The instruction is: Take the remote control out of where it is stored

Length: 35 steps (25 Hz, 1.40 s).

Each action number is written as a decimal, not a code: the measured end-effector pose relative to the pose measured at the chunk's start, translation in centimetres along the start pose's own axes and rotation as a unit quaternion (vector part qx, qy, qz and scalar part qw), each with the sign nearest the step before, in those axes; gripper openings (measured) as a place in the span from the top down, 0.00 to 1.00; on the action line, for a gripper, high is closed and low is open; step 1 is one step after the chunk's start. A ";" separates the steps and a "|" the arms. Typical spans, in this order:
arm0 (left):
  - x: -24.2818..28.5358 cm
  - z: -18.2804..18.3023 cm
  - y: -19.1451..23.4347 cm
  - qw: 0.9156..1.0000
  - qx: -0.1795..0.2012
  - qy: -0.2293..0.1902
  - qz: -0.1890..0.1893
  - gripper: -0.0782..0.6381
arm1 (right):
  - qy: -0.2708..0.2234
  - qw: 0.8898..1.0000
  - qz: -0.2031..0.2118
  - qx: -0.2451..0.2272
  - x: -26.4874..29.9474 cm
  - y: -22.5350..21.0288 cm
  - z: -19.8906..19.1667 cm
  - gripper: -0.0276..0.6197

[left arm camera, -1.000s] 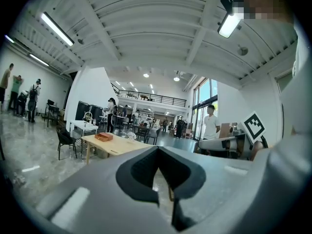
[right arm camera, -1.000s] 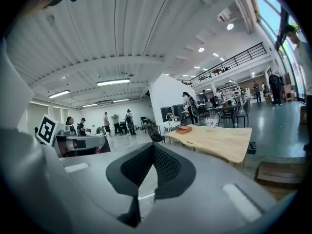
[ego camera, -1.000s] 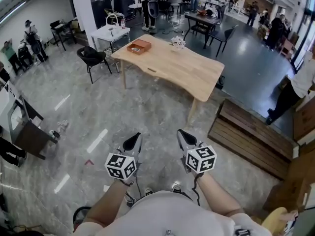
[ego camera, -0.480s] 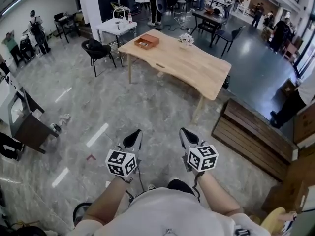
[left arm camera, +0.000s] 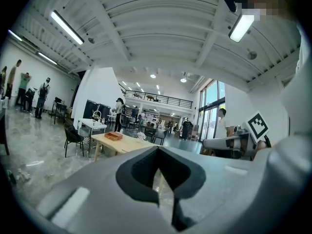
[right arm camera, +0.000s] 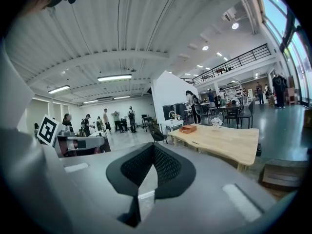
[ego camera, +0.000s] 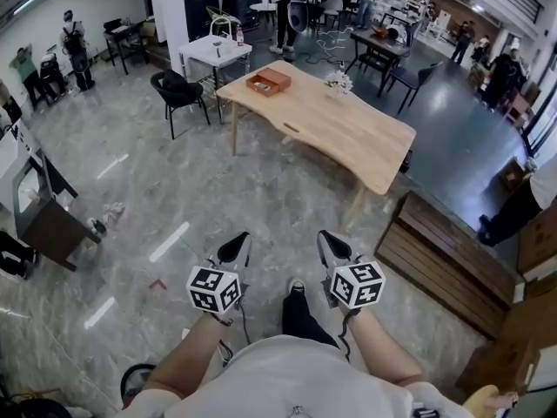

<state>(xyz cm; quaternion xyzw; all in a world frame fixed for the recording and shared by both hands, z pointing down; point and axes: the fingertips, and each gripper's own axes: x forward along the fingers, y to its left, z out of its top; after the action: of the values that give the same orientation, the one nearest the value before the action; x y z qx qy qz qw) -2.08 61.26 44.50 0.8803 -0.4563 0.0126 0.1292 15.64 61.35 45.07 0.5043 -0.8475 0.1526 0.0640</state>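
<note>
No remote control shows in any view. A light wooden table [ego camera: 348, 133] stands ahead on the grey floor, with a small orange-brown open box [ego camera: 268, 82] and a bunch of white flowers [ego camera: 338, 82] on it. My left gripper [ego camera: 235, 246] and right gripper [ego camera: 331, 244] are held side by side in front of my body, well short of the table. Both are shut with nothing between the jaws. The left gripper view looks past its closed gripper [left arm camera: 157, 152] to the table [left arm camera: 122, 143] and box [left arm camera: 113, 136]. In the right gripper view the gripper [right arm camera: 153, 147] points left of the table [right arm camera: 229, 143].
A black chair [ego camera: 178, 90] and a white table [ego camera: 218, 50] stand left of the wooden table. A dark wooden bench [ego camera: 444, 251] lies to the right, a dark side table [ego camera: 43, 225] at far left. Several people stand at the back and sides.
The wooden table has come nearer and lower in the head view as I walk toward it. A foot has stepped forward between the grippers. Both grippers stay shut.
</note>
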 end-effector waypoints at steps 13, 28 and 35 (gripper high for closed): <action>13.6 3.0 6.6 1.000 0.001 0.002 0.029 0.89 | 0.009 0.999 0.040 0.010 13.6 -8.3 4.0 0.91; 30.5 6.8 12.4 0.997 -0.002 0.008 0.076 0.89 | 0.027 0.996 0.086 0.012 27.6 -21.0 9.8 0.91; 34.5 7.9 14.8 0.994 0.003 0.006 0.107 0.89 | 0.032 0.993 0.114 0.014 33.0 -24.0 11.2 0.91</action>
<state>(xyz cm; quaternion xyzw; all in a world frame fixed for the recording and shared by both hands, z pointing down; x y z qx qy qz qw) 5.36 23.62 44.92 0.8269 -0.5467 0.0326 0.1273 21.24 19.52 47.81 0.4001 -0.8948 0.1867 0.0662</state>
